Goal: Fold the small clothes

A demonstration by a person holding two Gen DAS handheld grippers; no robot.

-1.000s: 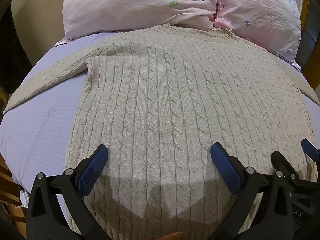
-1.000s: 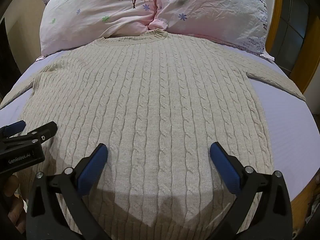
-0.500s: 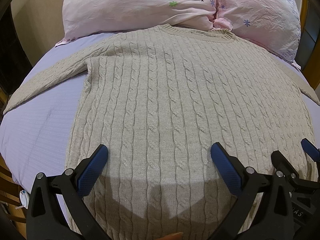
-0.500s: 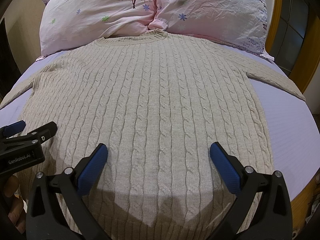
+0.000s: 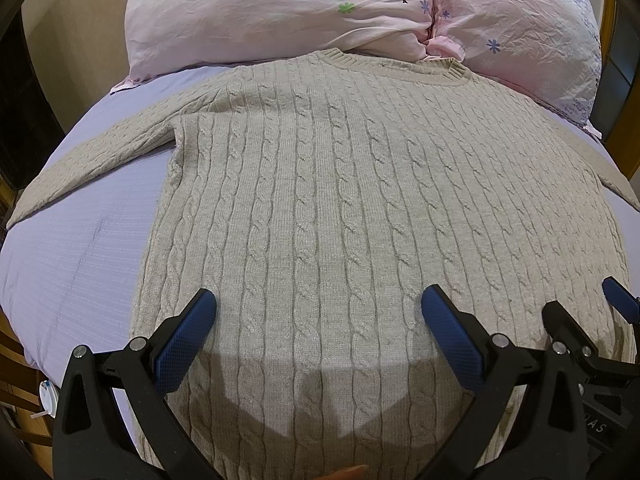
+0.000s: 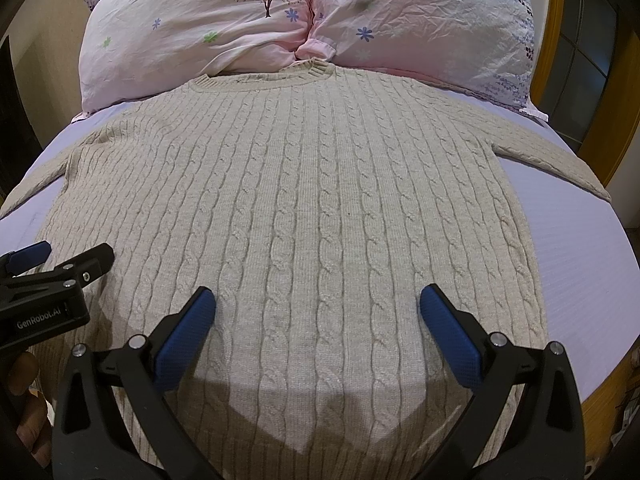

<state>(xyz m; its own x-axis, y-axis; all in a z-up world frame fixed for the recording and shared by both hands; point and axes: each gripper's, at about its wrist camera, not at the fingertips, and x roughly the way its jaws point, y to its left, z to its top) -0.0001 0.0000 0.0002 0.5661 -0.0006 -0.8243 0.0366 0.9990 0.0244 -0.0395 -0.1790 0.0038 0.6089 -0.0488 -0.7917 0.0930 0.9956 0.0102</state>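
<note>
A beige cable-knit sweater (image 5: 340, 200) lies flat on a lilac bedsheet (image 5: 72, 248), collar toward the pillows, sleeves spread to both sides. It also fills the right wrist view (image 6: 304, 200). My left gripper (image 5: 318, 320) is open and empty, hovering over the sweater's lower left part near the hem. My right gripper (image 6: 316, 316) is open and empty over the lower right part. The right gripper's fingers (image 5: 560, 320) show at the right edge of the left wrist view. The left gripper's fingers (image 6: 92, 260) show at the left edge of the right wrist view.
Two pink floral pillows (image 5: 280, 8) (image 6: 420, 20) lie at the head of the bed, touching the collar. A wooden bed frame (image 6: 560, 40) runs along the right. Bare sheet (image 6: 580, 260) shows on both sides of the sweater.
</note>
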